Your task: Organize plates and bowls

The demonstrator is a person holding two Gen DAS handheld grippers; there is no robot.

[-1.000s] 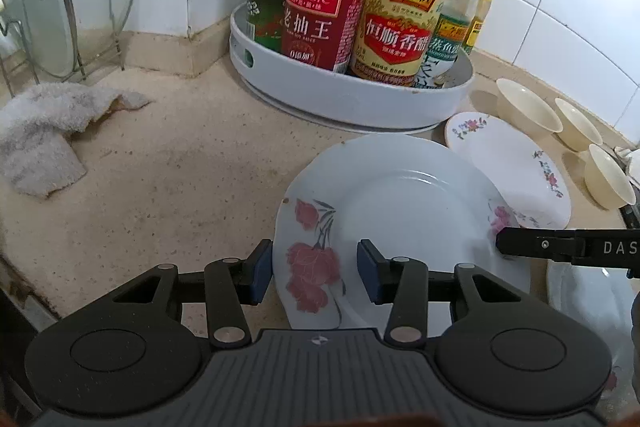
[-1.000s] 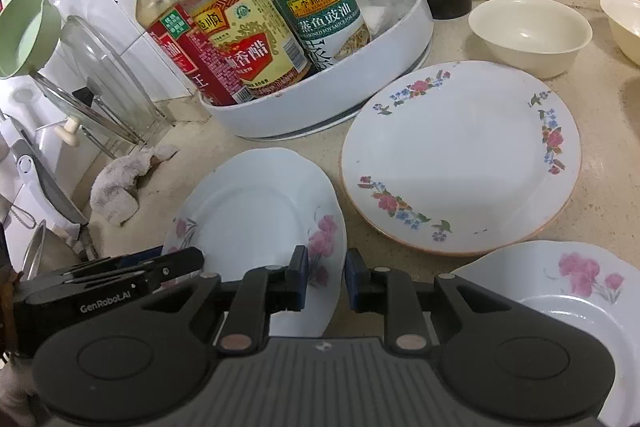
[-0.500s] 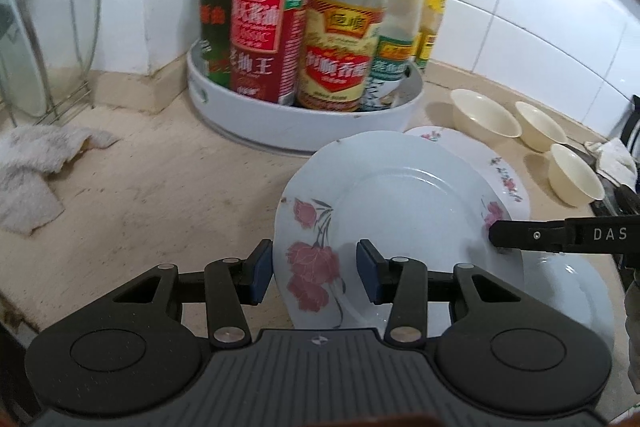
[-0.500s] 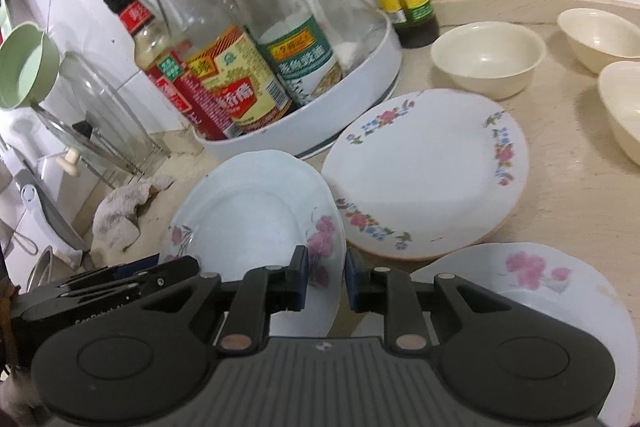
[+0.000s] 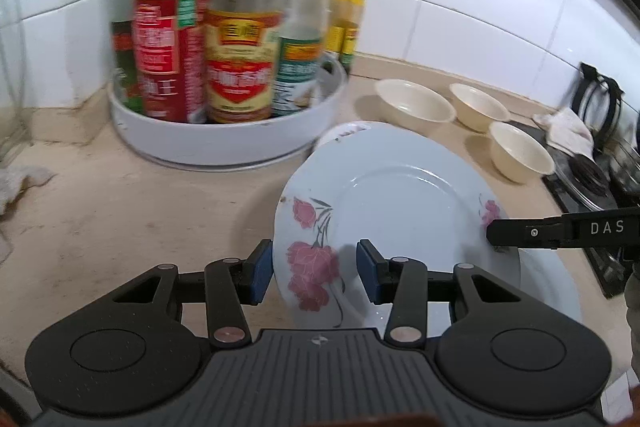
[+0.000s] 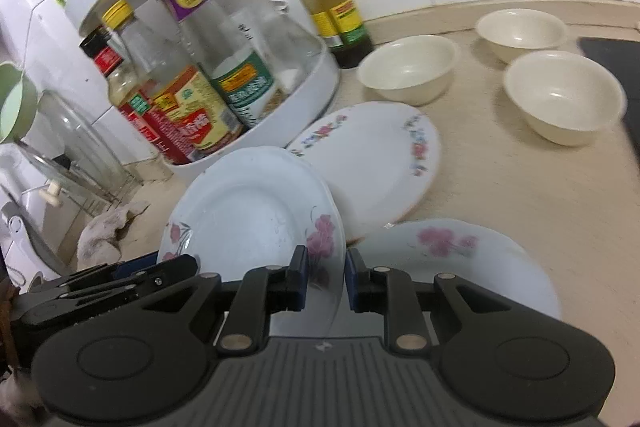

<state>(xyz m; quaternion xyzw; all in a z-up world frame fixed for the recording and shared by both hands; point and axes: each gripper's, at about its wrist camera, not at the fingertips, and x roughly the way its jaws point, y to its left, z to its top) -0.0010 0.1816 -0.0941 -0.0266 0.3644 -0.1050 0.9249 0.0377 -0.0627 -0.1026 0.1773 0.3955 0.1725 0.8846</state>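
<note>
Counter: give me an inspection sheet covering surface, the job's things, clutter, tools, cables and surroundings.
Surface: beige counter, some grime specks.
Job's things: one plate held above the counter; a floral-rim plate and a pink-flower plate lie flat; three cream bowls stand upright, apart.
Clutter: bottle rack, rag, glass lid in a stand.
Tools: left tool and right tool each shut on the held plate, at opposite rims.
Cables: nothing seen.
Surroundings: white tiles behind; stove at the right.
</note>
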